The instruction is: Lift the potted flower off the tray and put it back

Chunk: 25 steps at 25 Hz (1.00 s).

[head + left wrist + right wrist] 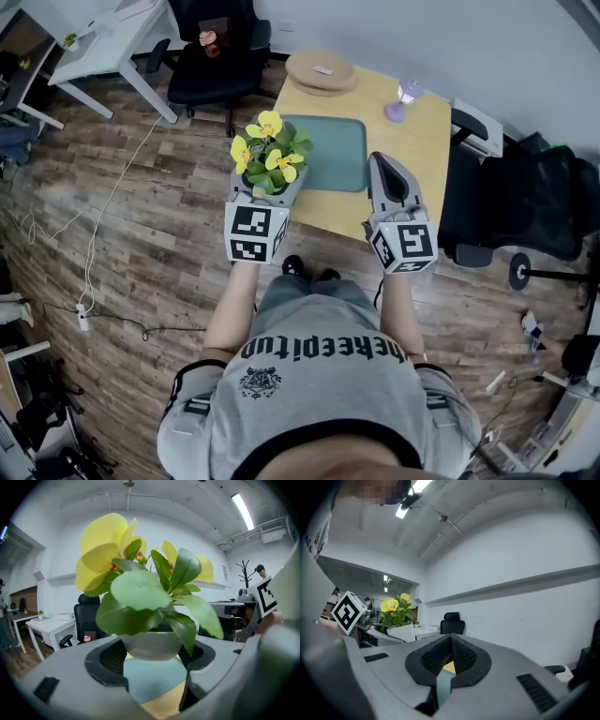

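The potted flower (pixel 269 153), with yellow blooms and green leaves in a white pot (pixel 152 645), is raised above the table. My left gripper (pixel 270 190) is shut on the pot, one jaw on each side. In the left gripper view the teal tray (pixel 151 678) shows below the pot's base, apart from it. In the head view the tray (pixel 328 155) lies flat on the wooden table (pixel 422 141), just right of the flower. My right gripper (pixel 385 161) hovers over the tray's right edge, shut and holding nothing. In the right gripper view the right gripper (pixel 450 641) is shut and the flower (pixel 396 607) stands off to the left.
A round wooden board (pixel 320 70) and a small purple glass object (pixel 401 99) sit at the table's far end. A black office chair (pixel 217 52) and a white desk (pixel 103 42) stand beyond the table; another black chair (pixel 520 202) is at the right. A white cable (pixel 94 244) trails on the floor.
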Tool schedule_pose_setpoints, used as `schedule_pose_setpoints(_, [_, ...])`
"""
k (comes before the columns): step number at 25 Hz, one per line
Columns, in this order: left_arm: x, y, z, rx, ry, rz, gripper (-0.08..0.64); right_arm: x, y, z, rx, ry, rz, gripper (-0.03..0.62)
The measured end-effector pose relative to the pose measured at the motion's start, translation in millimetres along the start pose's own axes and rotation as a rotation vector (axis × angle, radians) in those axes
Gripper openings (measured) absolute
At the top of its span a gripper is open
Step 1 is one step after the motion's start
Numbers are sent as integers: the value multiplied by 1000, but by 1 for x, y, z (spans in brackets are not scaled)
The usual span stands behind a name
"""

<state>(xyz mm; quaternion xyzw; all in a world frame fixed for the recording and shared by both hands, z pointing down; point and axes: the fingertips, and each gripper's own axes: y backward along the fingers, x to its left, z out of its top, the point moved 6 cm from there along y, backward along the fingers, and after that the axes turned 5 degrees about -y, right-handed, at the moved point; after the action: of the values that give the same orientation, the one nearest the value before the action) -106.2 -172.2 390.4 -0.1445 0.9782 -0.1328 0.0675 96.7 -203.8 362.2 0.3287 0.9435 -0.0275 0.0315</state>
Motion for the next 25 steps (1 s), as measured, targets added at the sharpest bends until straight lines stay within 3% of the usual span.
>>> schedule_pose_setpoints(10, [-12, 26, 10, -48, 15, 63, 336, 1, 24, 7, -22, 4, 17, 2])
schedule_pose_setpoints(25, [-11, 23, 13, -63, -3, 49, 336, 10, 42, 13, -27, 22, -6, 2])
